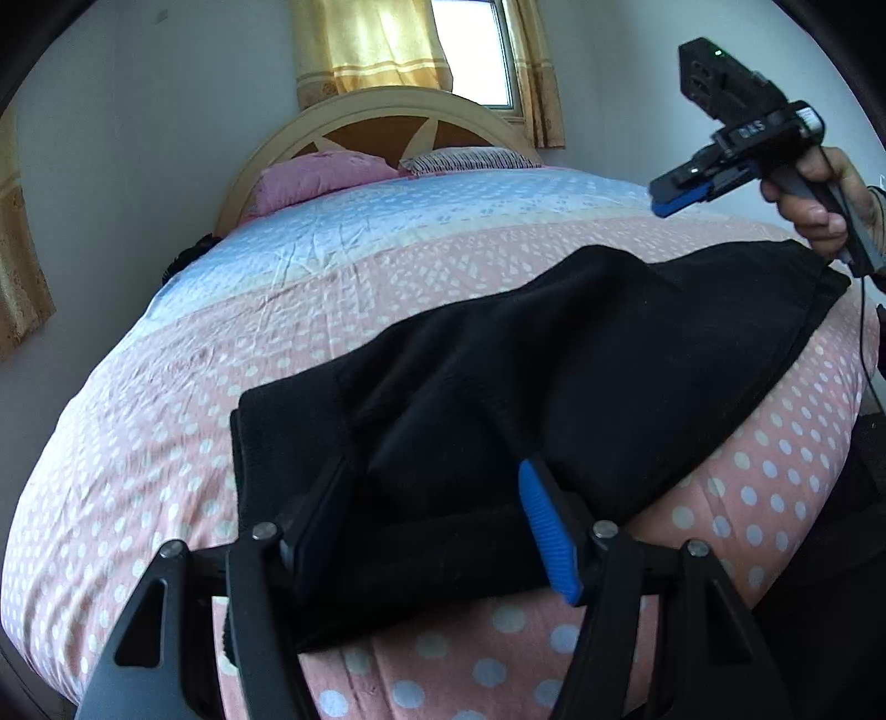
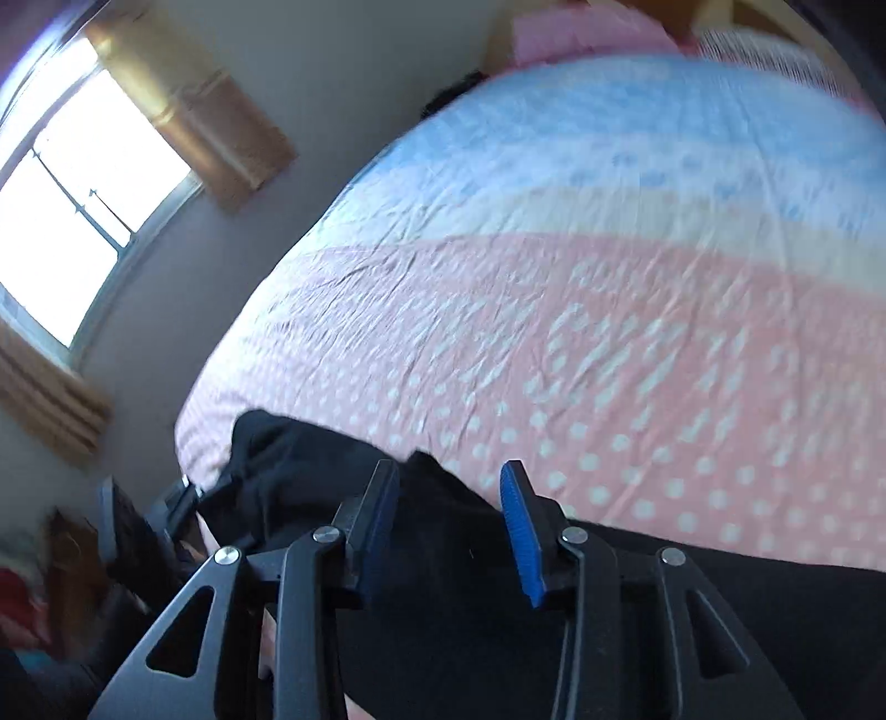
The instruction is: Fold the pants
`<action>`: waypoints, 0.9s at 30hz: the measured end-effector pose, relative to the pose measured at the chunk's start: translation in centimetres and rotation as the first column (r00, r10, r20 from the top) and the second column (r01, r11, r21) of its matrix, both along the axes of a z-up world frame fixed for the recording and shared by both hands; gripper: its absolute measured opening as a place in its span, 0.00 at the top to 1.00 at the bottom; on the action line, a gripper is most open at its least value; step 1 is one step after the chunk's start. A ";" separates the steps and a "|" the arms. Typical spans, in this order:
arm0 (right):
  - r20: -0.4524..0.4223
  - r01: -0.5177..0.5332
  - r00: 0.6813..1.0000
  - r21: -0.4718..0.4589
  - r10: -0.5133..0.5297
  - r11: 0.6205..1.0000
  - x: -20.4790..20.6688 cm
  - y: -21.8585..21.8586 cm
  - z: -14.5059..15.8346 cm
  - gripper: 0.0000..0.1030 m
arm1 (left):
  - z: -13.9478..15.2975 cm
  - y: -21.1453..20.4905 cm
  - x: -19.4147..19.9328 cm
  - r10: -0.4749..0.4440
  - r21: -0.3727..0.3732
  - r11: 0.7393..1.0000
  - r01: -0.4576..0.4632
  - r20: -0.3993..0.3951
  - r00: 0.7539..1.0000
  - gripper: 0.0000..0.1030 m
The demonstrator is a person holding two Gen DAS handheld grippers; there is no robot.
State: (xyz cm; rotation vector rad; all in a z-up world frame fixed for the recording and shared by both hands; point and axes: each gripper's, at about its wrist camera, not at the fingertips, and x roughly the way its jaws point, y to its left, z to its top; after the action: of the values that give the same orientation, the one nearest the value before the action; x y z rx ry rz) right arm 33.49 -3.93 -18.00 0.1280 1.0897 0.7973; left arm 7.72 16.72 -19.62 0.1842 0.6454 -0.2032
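Black pants (image 1: 581,354) lie folded in a long band across the near part of the bed. My left gripper (image 1: 437,498) hangs open over their near left end, one black finger and one blue pad (image 1: 545,526) apart, with cloth under the gap. A hand (image 1: 814,205) holds my right gripper (image 1: 673,199) in the air above the pants' far right end, nothing in it. In the blurred right wrist view, the right gripper (image 2: 451,498) stands open above the black pants (image 2: 299,471).
The bed cover (image 1: 387,310) is pink with white dots, turning blue toward the headboard (image 1: 382,119). A pink pillow (image 1: 315,177) and a striped pillow (image 1: 470,158) lie there. A curtained window (image 1: 476,50) is behind. A cable (image 1: 864,343) hangs at the right edge.
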 end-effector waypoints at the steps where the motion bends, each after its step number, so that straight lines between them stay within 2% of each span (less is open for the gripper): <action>1: -0.048 0.008 0.999 0.018 -0.007 1.000 0.8 0.5 -0.9 0.61 | -0.1 -0.1 -0.1 -0.008 0.011 1.000 0.008 0.006 1.000 0.36; 7: -0.219 -0.004 0.976 0.074 0.020 0.997 2.1 2.9 -4.1 0.62 | -0.4 0.2 -0.8 -0.013 -0.003 1.000 0.013 0.061 0.998 0.35; 10: -0.274 0.004 0.962 0.084 0.020 0.996 2.5 3.6 -5.1 0.91 | -0.5 0.4 -0.8 -0.012 -0.024 1.000 0.014 0.072 0.997 0.34; 13: -0.217 0.015 0.976 0.098 0.007 0.995 1.8 3.9 -3.9 0.93 | -0.5 0.5 -0.9 -0.015 -0.026 1.000 0.017 0.084 0.996 0.34; 15: -0.178 0.043 0.984 0.158 -0.014 0.986 1.8 3.2 -2.3 0.94 | -0.5 0.7 -1.3 -0.015 -0.028 0.999 0.017 0.086 0.996 0.34; 16: -0.162 0.063 0.986 0.173 -0.035 0.983 2.1 2.9 -1.6 1.00 | -0.6 0.7 -1.7 -0.015 -0.026 1.000 0.018 0.089 0.996 0.34; 18: -0.126 0.120 0.987 0.150 -0.101 0.982 3.1 2.3 -0.9 1.00 | -0.7 0.7 -1.8 -0.014 -0.029 0.999 0.017 0.095 0.995 0.34; 19: -0.129 0.156 0.982 0.130 -0.139 0.979 3.7 1.8 -1.1 1.00 | -0.7 0.6 -1.8 -0.013 -0.028 0.999 0.015 0.097 0.995 0.34; 21: -0.169 0.168 0.975 0.122 -0.147 0.978 4.6 1.3 -2.2 1.00 | -0.8 0.5 -1.8 -0.011 -0.029 0.999 0.014 0.100 0.995 0.33; 24: -0.209 0.084 0.976 0.108 -0.060 0.991 3.8 2.2 -3.6 0.99 | -0.9 0.6 -1.9 -0.005 -0.030 1.000 0.009 0.103 0.995 0.32; 27: -0.232 0.059 0.972 0.094 -0.036 0.994 3.1 3.2 -4.5 0.97 | -0.9 0.5 -2.0 -0.002 -0.031 0.999 0.005 0.109 0.994 0.32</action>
State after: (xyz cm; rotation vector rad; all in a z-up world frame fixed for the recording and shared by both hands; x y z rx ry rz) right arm 36.59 -0.71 -22.46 0.3372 1.2598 0.8076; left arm 5.69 17.20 -20.52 0.1648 0.5336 -0.2051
